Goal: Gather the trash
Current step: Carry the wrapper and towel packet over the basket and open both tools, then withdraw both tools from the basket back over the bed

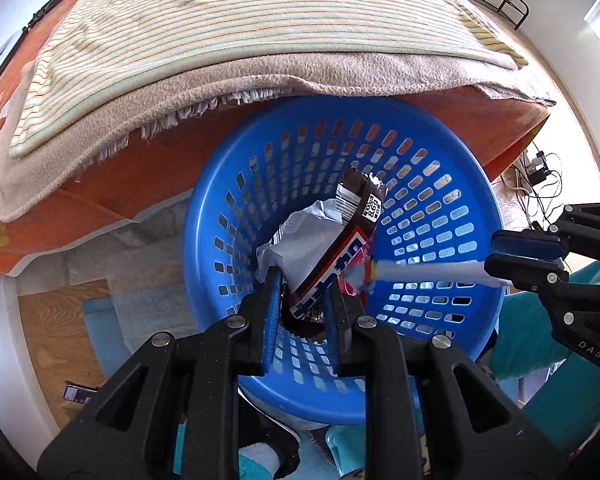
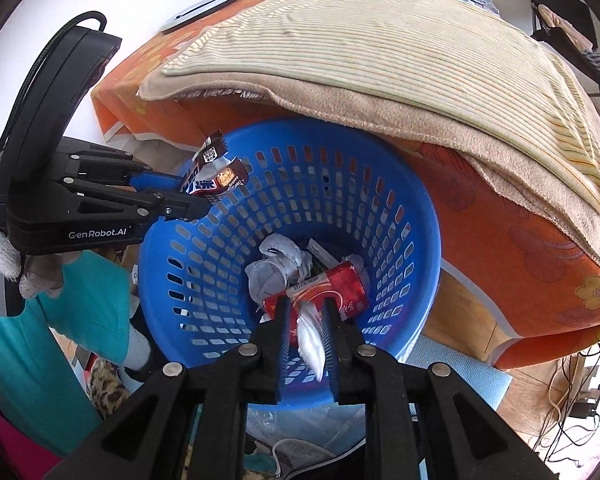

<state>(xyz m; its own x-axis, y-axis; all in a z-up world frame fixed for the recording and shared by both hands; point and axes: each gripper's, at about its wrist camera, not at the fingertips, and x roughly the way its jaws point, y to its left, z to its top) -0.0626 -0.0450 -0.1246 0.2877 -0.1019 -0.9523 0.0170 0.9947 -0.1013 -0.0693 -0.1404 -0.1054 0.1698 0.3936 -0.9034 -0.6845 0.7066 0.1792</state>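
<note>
Risk check, both grippers loaded over the basket [image 2: 204, 280], which sits against the bed [image 2: 500, 220], partly under the blanket's overhang.

My left gripper [image 1: 302, 300] is clamped on a brown-and-white snack wrapper [image 1: 340, 248]. In the right wrist view the wrapper sits above the basket's rim on the side nearest the left gripper, not over the centre. Judgement: letting go there could bounce it off the rim and drop it outside on the floor. I'd want it further over the opening first.

My right gripper [image 2: 306, 332] is closed on a white paper strip [image 2: 310, 340], hanging above the middle of the basket. The strip looks light and floppy. Likely failure: it clings to a pad after release, or drifts sideways. Less rim risk here given the position.

Already in the basket bottom: a red packet [image 2: 332, 288] and crumpled white plastic [image 2: 276, 264]. Both lie loose, nothing stacked near the rim, so overflow isn't a concern.

Other hazards:
- The two grippers are near each other across the basket; moving both inward together could knock them.
- Blanket [image 1: 220, 92] fringe hangs just above the basket's far rim; a lifted wrapper could snag it.
- The basket looks light, so a bump on the rim might tip or slide it.
</note>
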